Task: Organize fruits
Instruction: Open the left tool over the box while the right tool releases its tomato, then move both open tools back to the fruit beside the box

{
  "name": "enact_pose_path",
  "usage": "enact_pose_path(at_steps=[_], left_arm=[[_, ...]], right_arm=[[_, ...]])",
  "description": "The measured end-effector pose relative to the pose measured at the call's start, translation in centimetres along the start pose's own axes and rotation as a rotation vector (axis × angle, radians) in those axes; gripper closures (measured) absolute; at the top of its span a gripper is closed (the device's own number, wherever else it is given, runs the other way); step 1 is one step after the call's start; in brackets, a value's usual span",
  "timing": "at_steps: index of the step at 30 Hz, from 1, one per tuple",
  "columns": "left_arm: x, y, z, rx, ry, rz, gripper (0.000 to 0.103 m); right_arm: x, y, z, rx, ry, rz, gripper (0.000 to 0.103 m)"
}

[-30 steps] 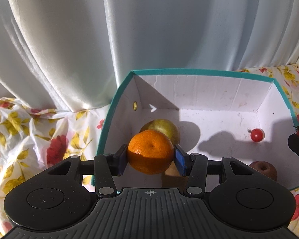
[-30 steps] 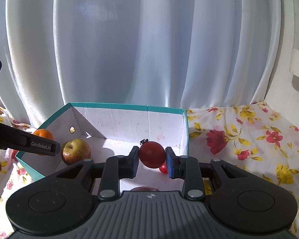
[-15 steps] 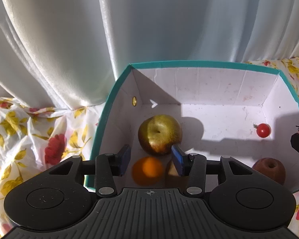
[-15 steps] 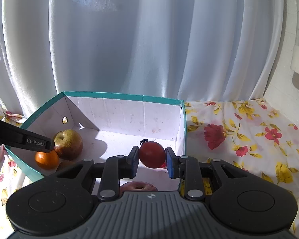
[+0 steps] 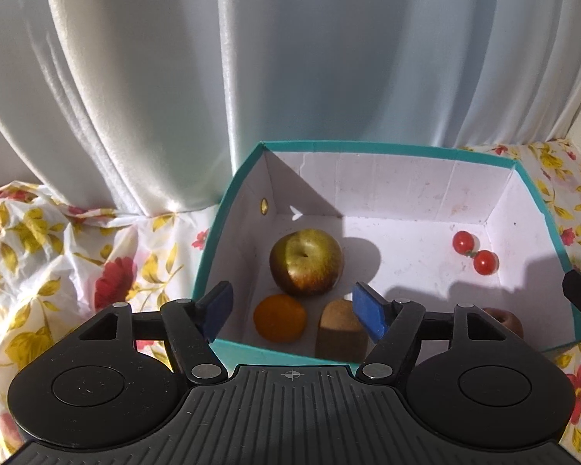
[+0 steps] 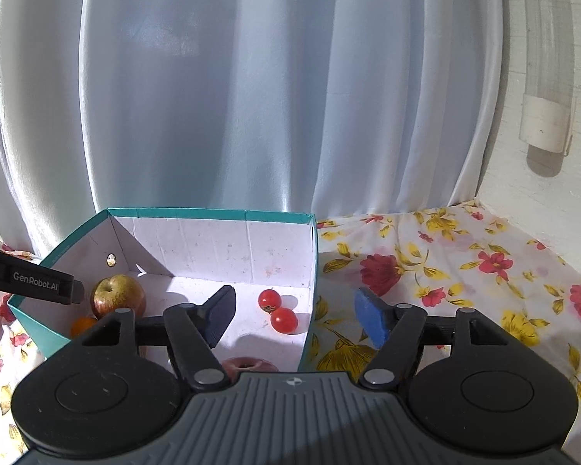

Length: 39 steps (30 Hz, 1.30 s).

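Left wrist view: left tool point(image 5: 290, 308) tilted down over teal box point(image 5: 372, 146), jaws opening, empty.
Right tool point(image 6: 292, 316): jaws opening, empty, over box's right wall.
Fruit in box: two cherry tomatoes point(image 5: 463, 240), yellow-red apple point(image 5: 306, 263), dark apple point(image 5: 503, 319), orange point(image 5: 279, 317), kiwi point(image 5: 341, 331).

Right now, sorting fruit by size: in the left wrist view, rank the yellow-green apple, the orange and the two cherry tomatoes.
1. Yellow-green apple, largest.
2. Orange, though it lies nearer the camera.
3. Cherry tomatoes, smallest; the two look alike, unranked.
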State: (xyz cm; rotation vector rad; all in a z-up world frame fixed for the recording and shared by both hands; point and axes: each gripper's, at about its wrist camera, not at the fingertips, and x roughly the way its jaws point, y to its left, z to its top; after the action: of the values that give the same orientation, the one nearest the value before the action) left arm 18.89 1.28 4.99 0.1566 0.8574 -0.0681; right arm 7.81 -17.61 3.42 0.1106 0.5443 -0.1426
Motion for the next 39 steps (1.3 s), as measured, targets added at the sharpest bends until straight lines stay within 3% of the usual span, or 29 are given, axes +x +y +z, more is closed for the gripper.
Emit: enact_pose_path(at_steps=[11,20,28,39], left_arm=[[-3.5,-0.7,-3.5,0.010,0.000,-0.012,0.027],[-4.3,-1.0,-6.6,0.030,0.037,-0.022,0.027],[-4.1,-1.4,-8.3,0.049,0.064,-0.030,0.027],[-3.4,-1.2,-11.2,0.054,0.066,-0.098,0.027]], right_arm=[[-4.0,-0.2,-2.5,0.005,-0.005,-0.010,0.023],[-5.9,0.2,-5.5,-0.014,0.039,-0.013,0.022],[-6.3,0.8,-7.7,-0.032,0.091,0.001,0.022],[-5.6,1.5,-10.2,-0.055,0.154,0.027,0.022]])
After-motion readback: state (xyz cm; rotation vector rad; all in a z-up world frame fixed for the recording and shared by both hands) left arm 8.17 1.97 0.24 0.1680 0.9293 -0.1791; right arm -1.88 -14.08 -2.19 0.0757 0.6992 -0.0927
